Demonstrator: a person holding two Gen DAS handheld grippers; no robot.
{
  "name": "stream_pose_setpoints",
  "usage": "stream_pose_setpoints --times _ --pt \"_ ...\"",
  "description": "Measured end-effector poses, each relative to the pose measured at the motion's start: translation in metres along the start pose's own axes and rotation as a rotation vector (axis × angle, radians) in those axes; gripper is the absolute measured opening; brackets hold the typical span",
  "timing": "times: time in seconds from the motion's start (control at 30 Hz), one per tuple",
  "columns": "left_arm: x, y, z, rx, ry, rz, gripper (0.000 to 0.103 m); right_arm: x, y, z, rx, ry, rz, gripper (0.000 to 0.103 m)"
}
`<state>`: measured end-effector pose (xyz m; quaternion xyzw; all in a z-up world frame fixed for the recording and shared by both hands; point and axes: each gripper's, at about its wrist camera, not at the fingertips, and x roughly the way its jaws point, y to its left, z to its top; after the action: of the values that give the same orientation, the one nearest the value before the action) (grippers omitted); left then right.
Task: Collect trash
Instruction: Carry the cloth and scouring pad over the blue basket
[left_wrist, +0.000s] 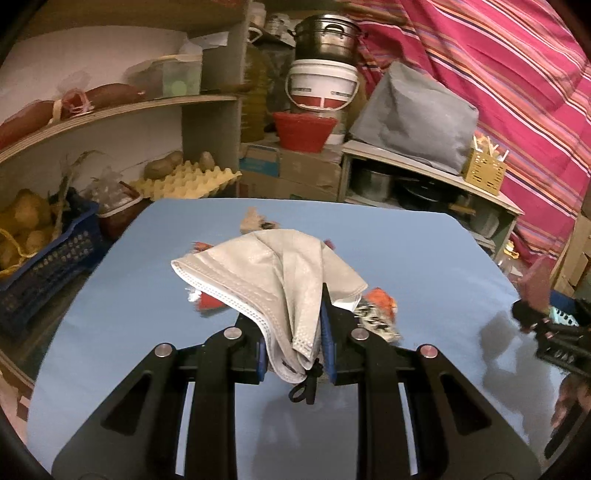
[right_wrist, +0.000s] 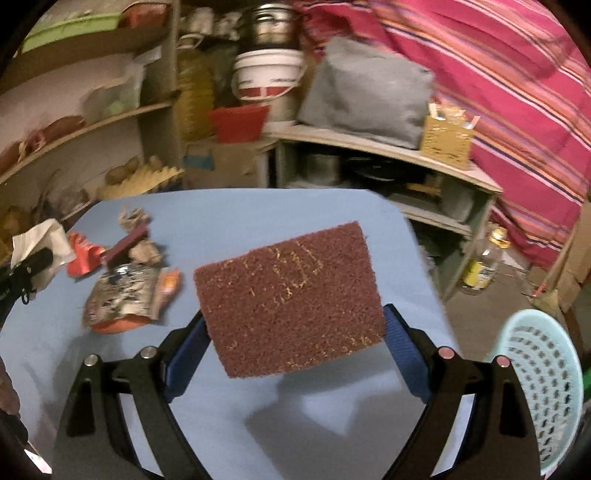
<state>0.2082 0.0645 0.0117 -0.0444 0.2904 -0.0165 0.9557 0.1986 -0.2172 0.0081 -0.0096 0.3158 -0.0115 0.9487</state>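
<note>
From the left wrist camera, the left gripper (left_wrist: 295, 332) is clenched on a crumpled grey face mask (left_wrist: 273, 273), its blue pads pressed into the fabric from both sides and a black cord loop dangling from the mask's lower end. The mask hangs above the blue table (left_wrist: 424, 258), hiding most of a small heap of trash: a red wrapper scrap (left_wrist: 207, 301) peeks out just left of the mask, an orange and patterned wrapper (left_wrist: 380, 312) just right of it, and a tan crumpled scrap (left_wrist: 255, 221) lies beyond it. At the table's right edge the other gripper shows, blurred, with something dark red in it. From the right wrist camera, the right gripper (right_wrist: 293, 325) grasps a flat maroon scouring pad (right_wrist: 288, 299), tilted, held between the blue fingers (right_wrist: 404, 347) above the table (right_wrist: 258, 206). To the left of the pad on the table sit a silver foil wrapper (right_wrist: 118, 295), an orange wrapper (right_wrist: 168, 286) touching it, a red wrapper (right_wrist: 83, 254) and tan crumpled scraps (right_wrist: 146, 251). Off the table's right edge, just beside the right finger, stands a pale turquoise perforated basket (right_wrist: 543, 380).
</note>
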Motion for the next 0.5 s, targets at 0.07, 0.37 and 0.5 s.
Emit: stream_pose_setpoints --times 0.07,0.37,0.5 --pt "0.002 -0.012 -0.001 0.007 0.003 -0.006 0.021 -0.007 -0.023 -0.001 0.024 -0.008 -0.027 0.088" --pt "0.002 -0.081 0.002 0.072 0.003 -0.08 0.021 -0.038 -0.126 -0.019 0.139 -0.023 -0.14 0.088" --pt "-0.001 -0.119 0.001 0.126 -0.001 -0.105 0.021 -0.055 -0.167 -0.03 0.18 -0.035 -0.205 0.088"
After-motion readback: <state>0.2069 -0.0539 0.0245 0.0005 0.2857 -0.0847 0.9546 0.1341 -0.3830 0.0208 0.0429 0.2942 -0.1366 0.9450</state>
